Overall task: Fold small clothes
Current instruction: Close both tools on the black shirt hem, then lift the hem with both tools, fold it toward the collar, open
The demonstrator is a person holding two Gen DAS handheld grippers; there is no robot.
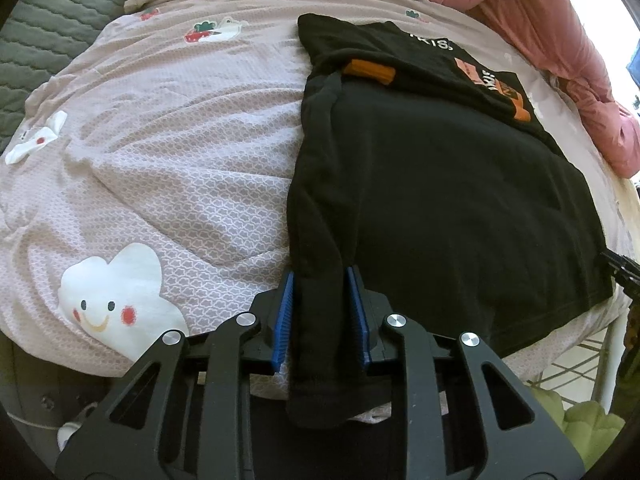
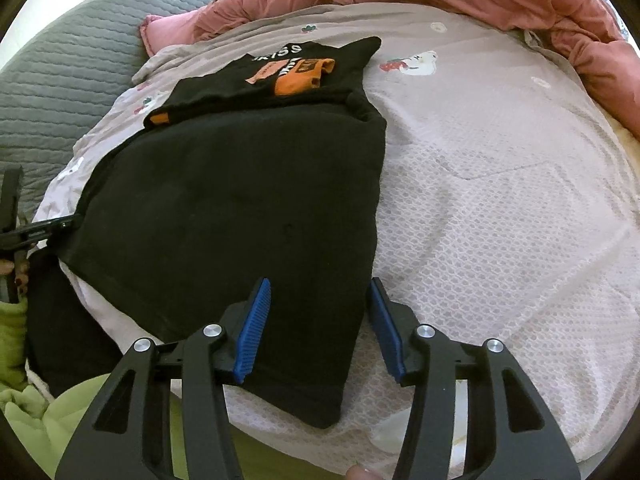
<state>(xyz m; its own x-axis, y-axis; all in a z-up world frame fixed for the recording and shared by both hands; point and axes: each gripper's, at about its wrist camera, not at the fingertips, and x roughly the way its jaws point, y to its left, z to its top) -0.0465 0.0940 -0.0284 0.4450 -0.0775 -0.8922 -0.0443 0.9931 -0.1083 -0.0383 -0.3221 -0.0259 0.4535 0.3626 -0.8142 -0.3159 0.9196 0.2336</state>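
i have the left gripper [image 1: 320, 304] clamped on the bunched near-left hem corner of the black cotton t-shirt with orange print [image 1: 440, 184], lying flat on the pale patterned bedsheet [image 1: 180, 160]. right gripper [image 2: 316, 328] straddles the other near corner, blue pads apart, not pinching yet. probably both corners needed to lift the hem evenly.

White print, right wrist view: characters near the top of the black shirt [image 2: 240, 184] read roughly "1K159"; first ones unclear.
White print, left wrist view: same black shirt [image 1: 440, 184] shows "IKIS", cut off by a fold.
Orange patch [image 2: 296, 76]: black and white lettering, too small and creased to read.
Bedsheet [image 1: 180, 152]: cartoon pictures only, no words.
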